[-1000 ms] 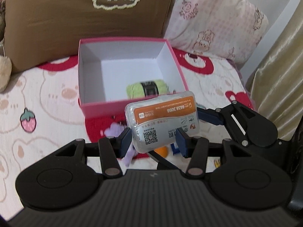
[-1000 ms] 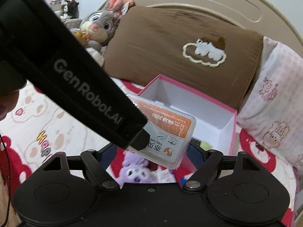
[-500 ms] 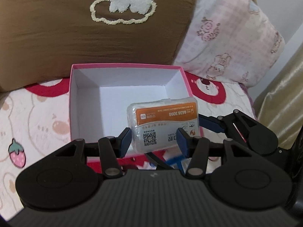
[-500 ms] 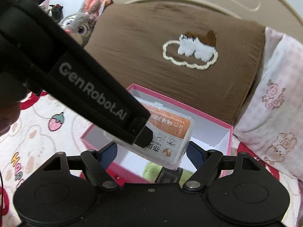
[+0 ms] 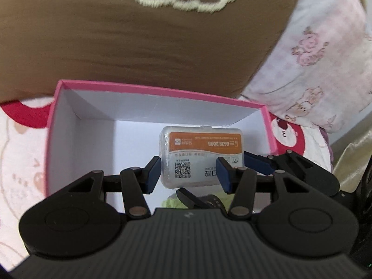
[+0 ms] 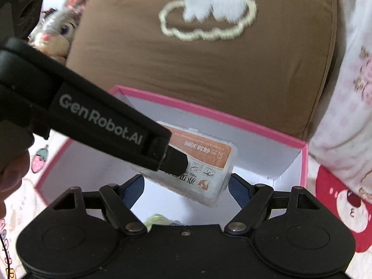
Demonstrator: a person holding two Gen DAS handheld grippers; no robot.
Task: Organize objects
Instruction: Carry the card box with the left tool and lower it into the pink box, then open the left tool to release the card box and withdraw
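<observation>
A tissue pack with an orange and white label hangs over the inside of the pink box, which has white walls. My left gripper is shut on the pack's short sides with its blue pads. My right gripper is shut on the same pack across its long ends; one of its blue fingers shows at the pack's right edge. The left gripper's black arm crosses the right wrist view above the box. A green yarn ball lies in the box, mostly hidden under the grippers.
A brown pillow with a stitched cloud stands right behind the box, and a pink patterned pillow leans at its right. A grey plush rabbit sits at the far left. The bedsheet has red cartoon prints. A gold curtain hangs at the right edge.
Both grippers have carried the tissue pack forward and down, from in front of the box's near wall to over its inside. Neither grip has changed.
</observation>
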